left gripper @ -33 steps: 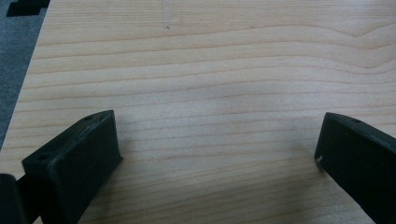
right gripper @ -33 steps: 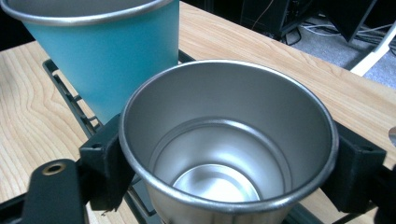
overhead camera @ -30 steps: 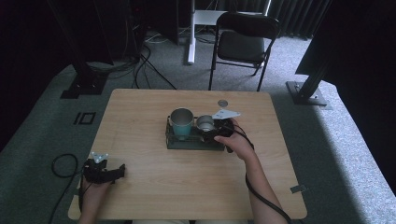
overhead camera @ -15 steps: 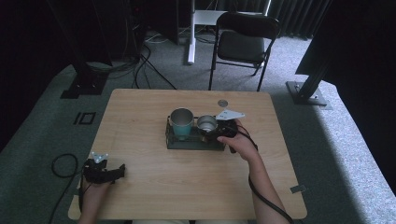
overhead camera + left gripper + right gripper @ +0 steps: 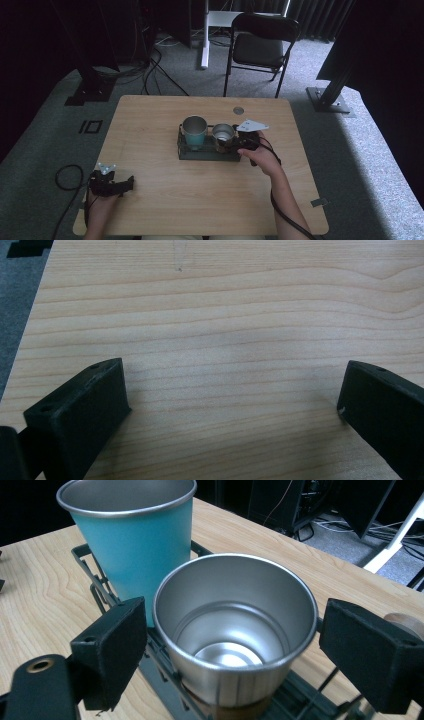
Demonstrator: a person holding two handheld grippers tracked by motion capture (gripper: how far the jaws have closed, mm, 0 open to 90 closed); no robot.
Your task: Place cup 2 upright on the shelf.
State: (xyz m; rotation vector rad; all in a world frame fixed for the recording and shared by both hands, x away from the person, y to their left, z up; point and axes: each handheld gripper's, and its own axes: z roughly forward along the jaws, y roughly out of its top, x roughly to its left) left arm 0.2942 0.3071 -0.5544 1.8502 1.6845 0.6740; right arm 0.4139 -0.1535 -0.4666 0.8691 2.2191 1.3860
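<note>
So the step in hand looks like a grab on the steel cup (image 5: 235, 630). It sits in a dark wire rack (image 5: 207, 150) near the middle of the tabletop (image 5: 200, 200), at about 3 o'clock from the teal cup (image 5: 194, 132) that shares the rack. In the right gripper view the two cups look almost touching, but I can't tell if they actually are.

The right hand-held gripper (image 5: 232, 655) has its jaws spread wide with the steel cup sitting between them, one pad on each side and neither touching the wall that I can see. Nothing is clamped.

How I'd do it well:
- The cup tapers, so closing around mid-height seems safer than pinching right up at the flared rim, where the pads could slide off.
- Watch the pad on the teal cup's side. It sits right beside that cup, so closing off-centre could shove it or tip it in the rack.
- The walls are smooth metal, so I'd guess they're slippery. Centre the cup between the pads first, then squeeze evenly.
- If it's coming out, lift straight up so the base clears the wires without snagging.

The left hand-held gripper (image 5: 109, 182) rests at around 7 o'clock on the tabletop, well apart from the rack, jaws wide apart over bare wood and holding nothing.
</note>
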